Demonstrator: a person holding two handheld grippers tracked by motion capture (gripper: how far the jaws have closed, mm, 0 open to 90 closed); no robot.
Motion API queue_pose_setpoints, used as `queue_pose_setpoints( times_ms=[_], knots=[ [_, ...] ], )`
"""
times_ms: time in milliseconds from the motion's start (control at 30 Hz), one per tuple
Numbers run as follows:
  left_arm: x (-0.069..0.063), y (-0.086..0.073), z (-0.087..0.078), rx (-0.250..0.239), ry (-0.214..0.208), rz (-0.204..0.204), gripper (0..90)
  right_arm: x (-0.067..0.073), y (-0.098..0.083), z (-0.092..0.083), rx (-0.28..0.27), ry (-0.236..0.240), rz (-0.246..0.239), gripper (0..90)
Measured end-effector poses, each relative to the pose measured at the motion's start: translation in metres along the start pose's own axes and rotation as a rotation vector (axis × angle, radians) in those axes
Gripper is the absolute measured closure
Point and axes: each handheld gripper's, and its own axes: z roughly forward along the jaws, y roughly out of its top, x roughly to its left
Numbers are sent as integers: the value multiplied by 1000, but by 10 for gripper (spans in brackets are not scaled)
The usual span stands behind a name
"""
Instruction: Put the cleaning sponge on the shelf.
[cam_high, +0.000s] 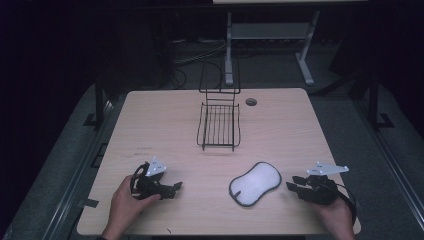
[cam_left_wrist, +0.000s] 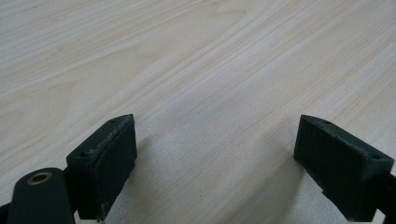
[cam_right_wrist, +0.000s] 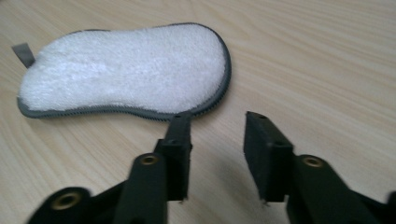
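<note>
Bench (cam_high: 280, 135): pale wood grain, rounded corners, with a small round cable hole near its far edge.
Scrubbing pad (cam_high: 255, 183): white fluffy face, peanut-shaped, edged in a grey stitched border; a short grey hanging tab sticks out at one end (seen in the right gripper view). It lies flat on the near part of the bench, right of centre.
Wire rack (cam_high: 219, 124): black, with an upright back frame, standing near the middle of the bench, well apart from the pad.
Left gripper (cam_high: 176, 188): held in the left hand (cam_high: 125, 202) low over bare wood at the near left; jaws spread wide, nothing between them.
Right gripper (cam_high: 293, 183): held in the right hand (cam_high: 336, 216), pointing at the pad; jaws parted with a moderate gap, empty, one tip just beside the pad's grey edge.
</note>
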Motion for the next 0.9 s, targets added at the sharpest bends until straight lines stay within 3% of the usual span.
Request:
queue_pose_setpoints(
  times_ms=[33,67,100,300,900],
  knots=[
    [0,0,0,0,0,0,123,1,3,-1,-5,10,-11,803],
    [0,0,0,0,0,0,124,1,3,-1,-5,10,-11,803],
    [0,0,0,0,0,0,123,3,6,-2,-13,19,-17,897],
    [0,0,0,0,0,0,124,9,16,2,-12,54,-29,899],
    [0,0,0,0,2,0,124,15,39,34,22,61,-64,899]
  ],
)
